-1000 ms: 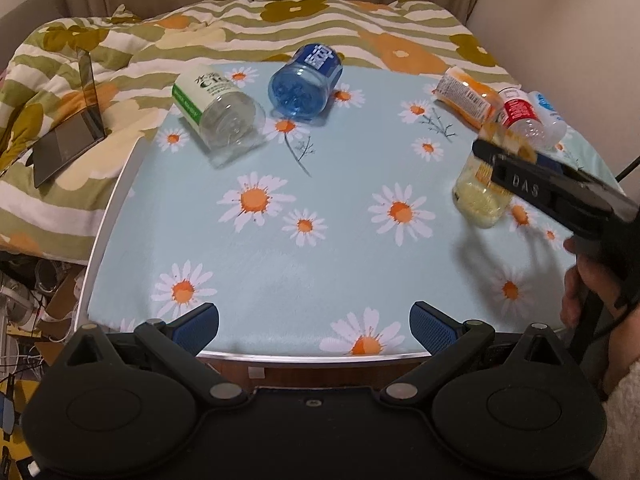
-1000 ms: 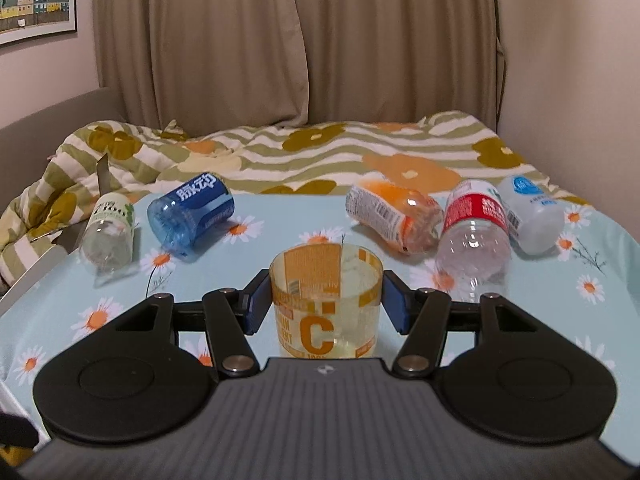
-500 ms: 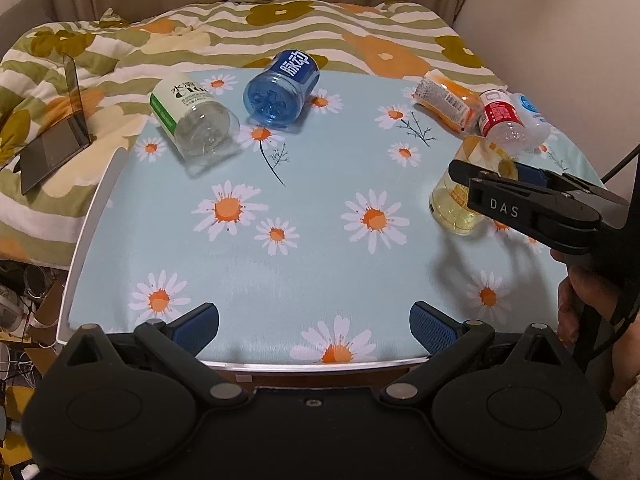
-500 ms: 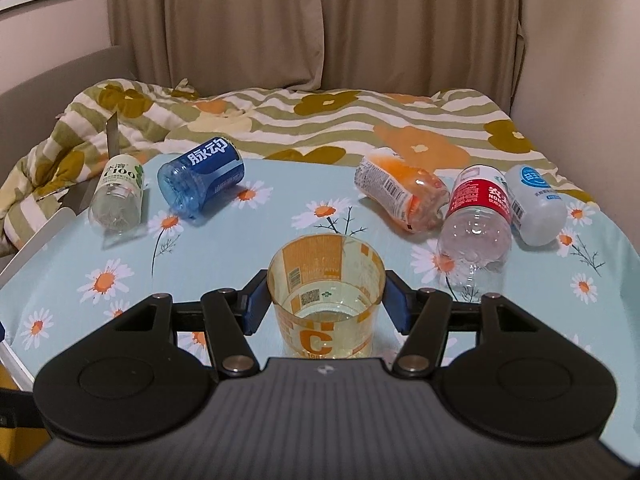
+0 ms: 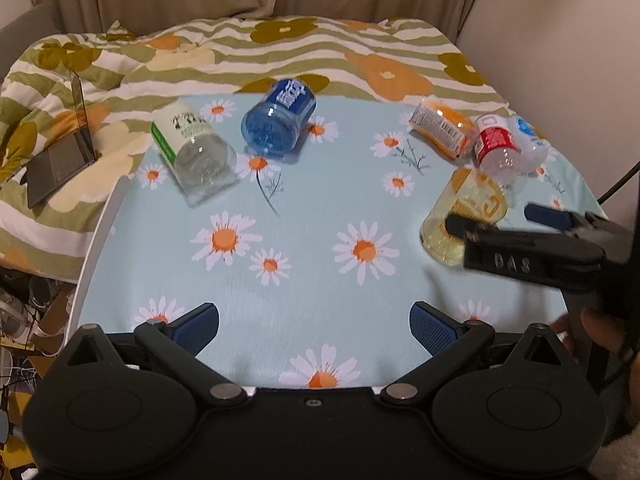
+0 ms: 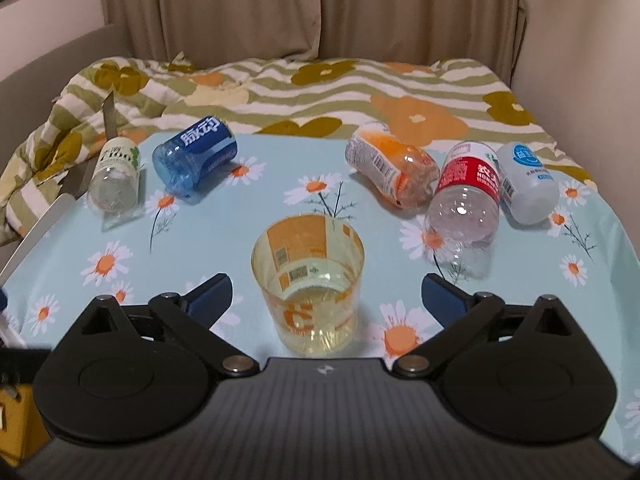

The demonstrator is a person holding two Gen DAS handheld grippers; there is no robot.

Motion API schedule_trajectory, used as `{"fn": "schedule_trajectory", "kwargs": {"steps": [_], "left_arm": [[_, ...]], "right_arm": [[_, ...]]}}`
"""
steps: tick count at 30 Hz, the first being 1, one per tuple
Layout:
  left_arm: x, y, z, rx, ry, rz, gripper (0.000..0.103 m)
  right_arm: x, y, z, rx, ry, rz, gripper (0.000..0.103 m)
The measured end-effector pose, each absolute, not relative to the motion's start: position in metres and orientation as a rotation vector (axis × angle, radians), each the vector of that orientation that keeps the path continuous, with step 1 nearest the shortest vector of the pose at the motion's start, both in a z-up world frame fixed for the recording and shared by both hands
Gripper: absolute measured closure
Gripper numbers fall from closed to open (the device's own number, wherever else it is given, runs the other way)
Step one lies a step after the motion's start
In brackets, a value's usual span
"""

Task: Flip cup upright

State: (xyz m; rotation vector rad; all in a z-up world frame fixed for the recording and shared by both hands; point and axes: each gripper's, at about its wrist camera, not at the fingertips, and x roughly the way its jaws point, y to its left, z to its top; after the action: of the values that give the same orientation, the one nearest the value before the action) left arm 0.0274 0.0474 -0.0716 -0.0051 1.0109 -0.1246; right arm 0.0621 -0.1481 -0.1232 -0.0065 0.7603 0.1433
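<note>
Looking from the left wrist:
Left gripper (image 5: 314, 316): fingers spread wide over the near edge of the daisy-print table (image 5: 320, 208), nothing between them.
Cup (image 5: 464, 216): yellow-orange, translucent, on the table at the right, with the right gripper (image 5: 506, 218) around it; one dark finger crosses its front and a blue pad shows beyond it.
Other things: a green-label bottle (image 5: 196, 152) and a blue bottle (image 5: 280, 120) lie on their sides at the far left.

Looking from the right wrist:
Cup (image 6: 308, 280): upright on its base, mouth up, on the table (image 6: 120, 240).
Right gripper (image 6: 326, 294): blue pads (image 6: 210, 294) spread wide, a clear gap on each side of the cup.
Beyond the cup: an orange bottle (image 6: 392, 166), a red-label bottle (image 6: 466, 196) and a white bottle (image 6: 528, 184) lie side by side at the right.
Behind: a striped floral quilt (image 6: 320, 92).
</note>
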Motion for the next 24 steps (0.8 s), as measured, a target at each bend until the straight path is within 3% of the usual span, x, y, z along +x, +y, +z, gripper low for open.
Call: {"fn": "schedule_trajectory", "kwargs": {"steps": [15,24], "left_arm": [[0.019,0.011,-0.015,0.071,0.816,-0.096,0.0],[0.013,0.0,-0.004,0.065,0.76,-0.102,0.0]], "right_arm": [[0.02,-0.219,-0.032,0.029,0.869,0.022,0.0],[0.004,-0.236,-0.018,0.043,0.873,-0.003,0.0]]}}
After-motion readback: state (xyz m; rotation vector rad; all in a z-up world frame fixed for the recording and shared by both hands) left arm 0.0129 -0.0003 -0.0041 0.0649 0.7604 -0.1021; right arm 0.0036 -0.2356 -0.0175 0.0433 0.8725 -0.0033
